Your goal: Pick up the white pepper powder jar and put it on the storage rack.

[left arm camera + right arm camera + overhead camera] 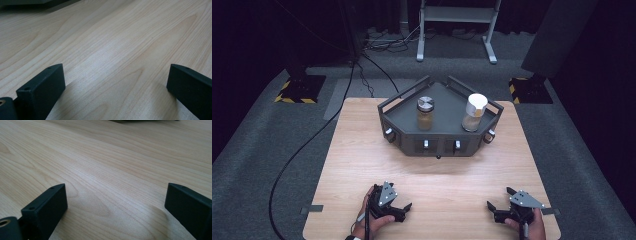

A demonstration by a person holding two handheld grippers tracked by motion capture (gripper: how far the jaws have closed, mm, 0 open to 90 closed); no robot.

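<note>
High view: light wooden table [362,165] with dark grey angular metal tray [439,142] standing at far middle, well apart from both hands. Left gripper [403,209] and right gripper [492,209] resting low at near edge, left and right of centre, tips turned inward toward each other. Left gripper view: two black jaws spread wide, bare wood grain between them, nothing pinched. Right gripper view: same picture, jaws spread wide over bare table, nothing between them. Judged as start position: no jar touched, no lid turned, nothing lifted out of tray; whole job of reaching and handling the jars apparently left to do. Noted inside tray, both upright: small clear glass jar with round silver metal lid [425,114] on left part of tray floor, holding amber-brown contents to roughly two thirds; taller clear container with white cap and white band around upper part [474,113] on right part, pale beige contents at bottom. Jars well apart from each other, neither touching tray wall as far as could be told. Short silver knobs seen along tray's front faces; purpose not clear. Lid type on either jar (screw or press) could not be told at this size. Grey carpet, black cables and white stand legs beyond table, not involved.
</note>
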